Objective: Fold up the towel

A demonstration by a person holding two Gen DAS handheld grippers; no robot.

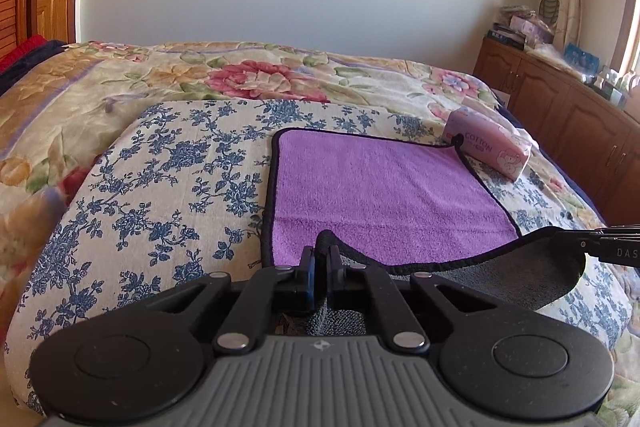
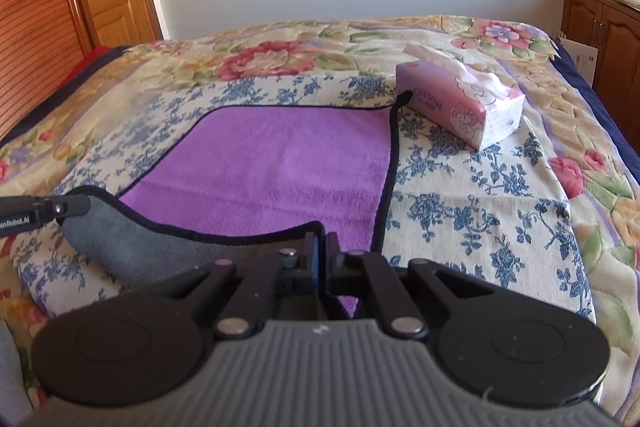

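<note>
- On the bed [image 1: 120, 75], over a blue-flowered cloth [image 1: 168, 179], a purple towel [image 1: 376, 187] is spread.
- Its near edge is lifted, grey underside shown.
- Left tongs [image 1: 319, 259] are clamped on that edge; right tongs [image 2: 322, 247] likewise.
- A tissue pack [image 2: 460, 103] is seen touching the far corner.

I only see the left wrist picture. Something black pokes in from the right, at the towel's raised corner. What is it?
Observer: That is the right tool. Its own camera shows it shut on the towel at the near edge.
Operator: Is the pink pack open?
Observer: Yes. The right view shows white tissue sticking up from the top of the tissue pack.
Operator: How does my tool look from there?
Observer: The left tool pinches a lifted corner, whose grey underside curls into sight.
</note>
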